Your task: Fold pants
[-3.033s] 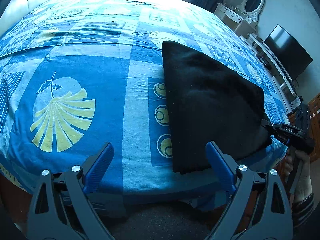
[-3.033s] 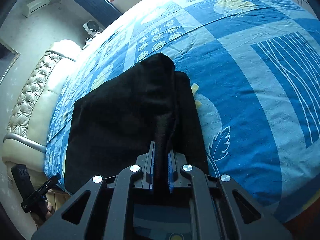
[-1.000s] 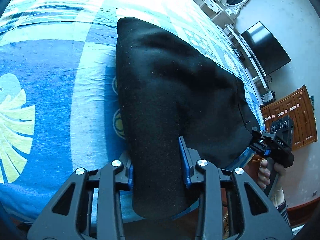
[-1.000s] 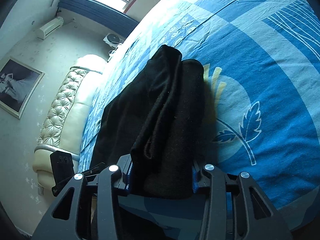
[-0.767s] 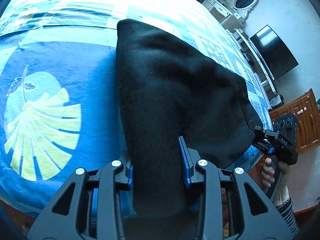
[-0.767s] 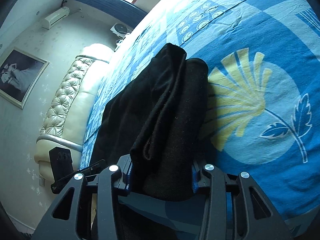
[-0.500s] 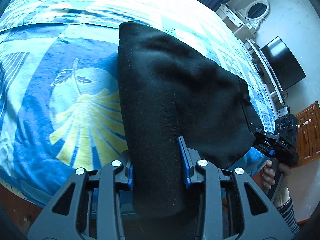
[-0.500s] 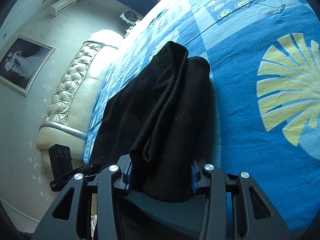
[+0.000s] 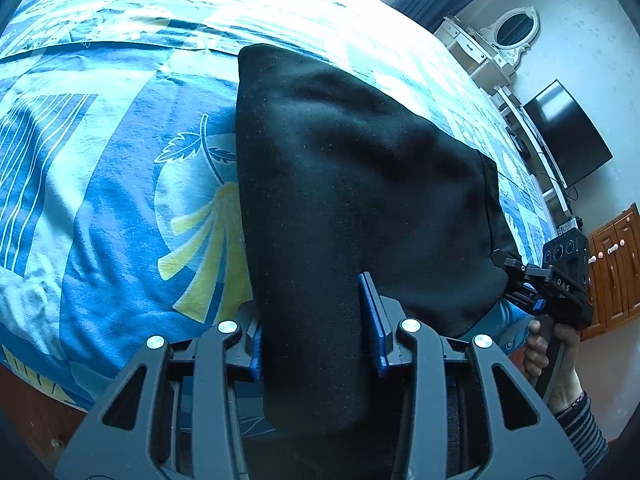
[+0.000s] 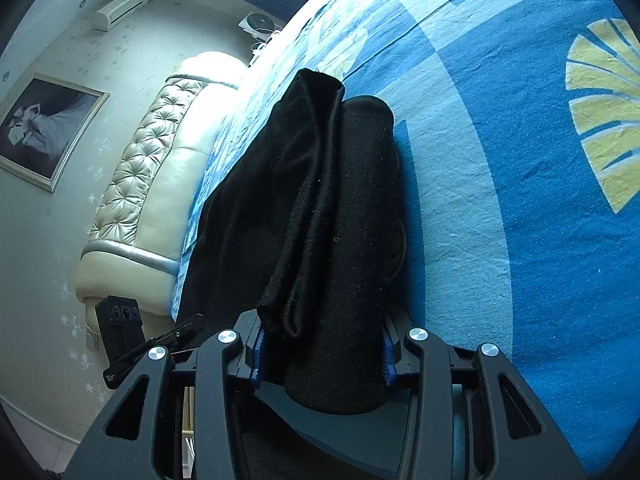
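So the black pants (image 9: 352, 184) are folded into a thick bundle and sit at the near edge of the bed, on the blue patterned bedspread (image 9: 100, 168) with the yellow fan-shaped prints. Both grippers have a hold on the near end of the bundle, one at each corner.

From the left wrist view, the left gripper (image 9: 316, 332) has its blue-padded jaws clamped on a fat roll of the fabric, which fills the whole gap between the pads and hangs down past them toward the camera. The rest of the pants spread away from it across the bed, with a seam line showing near the far right side. Over on the right of that view you can see the right gripper (image 9: 516, 280) biting the other corner, with the person's hand (image 9: 552, 352) wrapped around its handle and a striped cuff at the wrist.

The right wrist view shows the same deal: jaws closed on the folded layers, a looser flap on the left and a rounder roll on the right, all squeezed between the pads. The far end of the bundle looks slightly lifted off the bedspread, but the fisheye makes that hard to call.

Background stuff: a tufted cream headboard (image 10: 160, 184), a framed picture (image 10: 44, 128) on the wall, a TV (image 9: 568, 136), and an oval mirror (image 9: 510, 34).
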The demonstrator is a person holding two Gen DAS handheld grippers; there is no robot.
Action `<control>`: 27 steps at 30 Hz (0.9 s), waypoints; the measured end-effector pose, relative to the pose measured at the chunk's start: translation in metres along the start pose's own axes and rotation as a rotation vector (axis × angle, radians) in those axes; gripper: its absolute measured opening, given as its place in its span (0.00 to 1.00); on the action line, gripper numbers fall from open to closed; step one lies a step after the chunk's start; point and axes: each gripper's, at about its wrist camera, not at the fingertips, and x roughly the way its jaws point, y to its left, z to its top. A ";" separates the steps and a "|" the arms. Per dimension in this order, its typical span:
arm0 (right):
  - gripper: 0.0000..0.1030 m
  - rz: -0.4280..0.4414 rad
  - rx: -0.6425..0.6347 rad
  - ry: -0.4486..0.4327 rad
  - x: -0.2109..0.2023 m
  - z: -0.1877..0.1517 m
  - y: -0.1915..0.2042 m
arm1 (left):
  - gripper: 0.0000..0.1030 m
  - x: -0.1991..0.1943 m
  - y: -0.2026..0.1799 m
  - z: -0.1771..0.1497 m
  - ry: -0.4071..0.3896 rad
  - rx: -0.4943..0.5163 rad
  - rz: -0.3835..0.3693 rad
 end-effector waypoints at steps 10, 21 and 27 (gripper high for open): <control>0.41 0.016 0.009 -0.028 -0.004 -0.007 -0.006 | 0.41 0.003 0.005 -0.001 -0.010 -0.001 -0.009; 0.41 0.021 0.014 -0.043 -0.006 -0.011 -0.007 | 0.42 0.003 0.005 -0.001 -0.010 0.000 -0.006; 0.52 0.034 0.018 -0.050 -0.011 -0.011 -0.006 | 0.58 -0.004 0.007 -0.003 -0.035 0.033 -0.003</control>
